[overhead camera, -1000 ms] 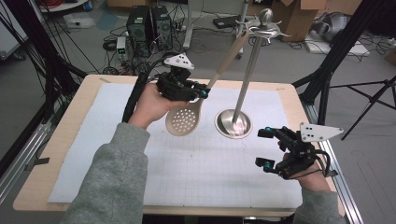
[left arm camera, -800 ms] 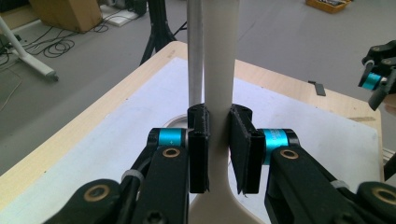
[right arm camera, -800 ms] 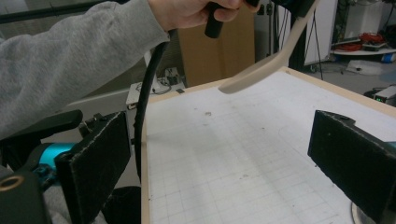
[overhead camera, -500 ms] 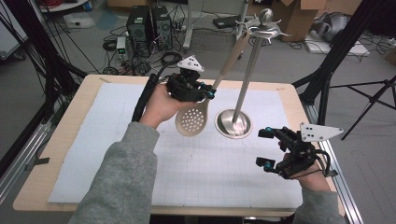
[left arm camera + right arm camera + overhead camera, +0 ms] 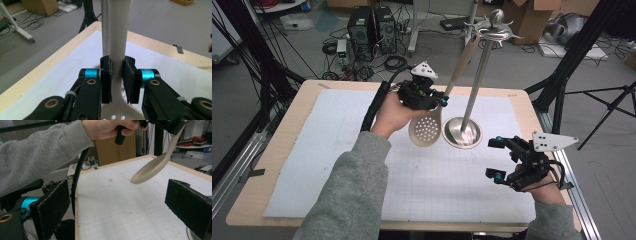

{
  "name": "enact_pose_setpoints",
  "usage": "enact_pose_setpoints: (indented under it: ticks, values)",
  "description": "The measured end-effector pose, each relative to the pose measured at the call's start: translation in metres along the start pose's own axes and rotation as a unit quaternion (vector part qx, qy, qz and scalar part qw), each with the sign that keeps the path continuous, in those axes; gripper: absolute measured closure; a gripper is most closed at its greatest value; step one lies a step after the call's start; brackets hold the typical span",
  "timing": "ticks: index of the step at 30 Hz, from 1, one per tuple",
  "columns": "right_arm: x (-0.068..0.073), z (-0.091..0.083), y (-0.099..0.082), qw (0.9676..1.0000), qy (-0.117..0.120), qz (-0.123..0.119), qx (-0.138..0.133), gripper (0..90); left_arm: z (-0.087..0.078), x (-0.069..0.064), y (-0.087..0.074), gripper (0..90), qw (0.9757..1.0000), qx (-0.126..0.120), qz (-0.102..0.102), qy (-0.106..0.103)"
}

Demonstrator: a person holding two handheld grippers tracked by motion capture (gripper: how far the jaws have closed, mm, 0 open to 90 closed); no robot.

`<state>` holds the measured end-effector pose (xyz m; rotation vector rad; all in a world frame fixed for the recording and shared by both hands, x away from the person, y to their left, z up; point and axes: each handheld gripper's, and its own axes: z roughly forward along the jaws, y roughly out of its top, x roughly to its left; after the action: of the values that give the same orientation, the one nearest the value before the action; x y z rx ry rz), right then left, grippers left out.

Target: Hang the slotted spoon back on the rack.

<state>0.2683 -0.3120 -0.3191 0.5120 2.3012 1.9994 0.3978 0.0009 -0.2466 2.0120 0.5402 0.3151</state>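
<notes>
A beige slotted spoon [image 5: 426, 131] hangs above the white mat, its long handle slanting up toward the hooked top of a metal stand [image 5: 477, 80]. My left gripper [image 5: 443, 100] is shut on the handle just above the perforated bowl. In the left gripper view the pads [image 5: 106, 75] press both sides of the handle [image 5: 117, 37], and the stand's pole [image 5: 105, 30] rises right behind it. My right gripper [image 5: 497, 159] rests low at the table's right side, open, with nothing between its pads [image 5: 53, 207]. From there the spoon's bowl [image 5: 150, 171] hangs in the air ahead.
The stand's round steel base [image 5: 462, 132] sits on the white gridded mat [image 5: 337, 150], which covers most of the wooden table [image 5: 307, 95]. Black tripod legs [image 5: 572, 65] stand off the right edge. Computers and cables [image 5: 367, 25] lie on the floor behind.
My left hand has carried the spoon to the right and a little lower, closer to the stand's pole. The right gripper has stayed where it was, still open.
</notes>
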Motion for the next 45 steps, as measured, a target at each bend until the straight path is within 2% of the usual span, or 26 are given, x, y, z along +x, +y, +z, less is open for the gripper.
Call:
enact_pose_setpoints:
  ticks: [7,10,19,26,32,38,45]
  values:
    - [0.0,-0.001,0.0,1.0,0.001,0.002,-0.003,4.9,0.009,-0.002,0.001,77.5,1.0,-0.001,-0.008,-0.002]
    - [0.001,0.002,0.0,1.0,0.004,0.001,0.004,4.9,0.012,-0.002,0.002,77.5,1.0,0.001,-0.008,-0.001]
    - [0.002,-0.005,-0.001,1.0,0.0,-0.002,-0.006,4.9,0.02,-0.002,0.003,77.5,0.9999,-0.002,-0.011,-0.004]
    - [0.003,-0.006,-0.002,1.0,-0.003,-0.003,-0.007,4.9,0.023,-0.003,0.004,77.4,0.9999,-0.002,-0.01,-0.008]
    - [0.003,-0.001,-0.002,1.0,0.002,-0.002,0.005,4.9,0.025,-0.002,0.003,77.3,0.9999,0.0,-0.008,-0.006]
    - [0.003,-0.005,-0.003,1.0,-0.003,0.0,-0.003,4.9,0.029,-0.002,0.004,77.3,0.9999,-0.002,-0.011,-0.011]
    - [0.003,-0.006,-0.003,1.0,-0.002,0.004,-0.001,4.9,0.031,-0.003,0.004,77.0,0.9999,-0.003,-0.01,-0.007]
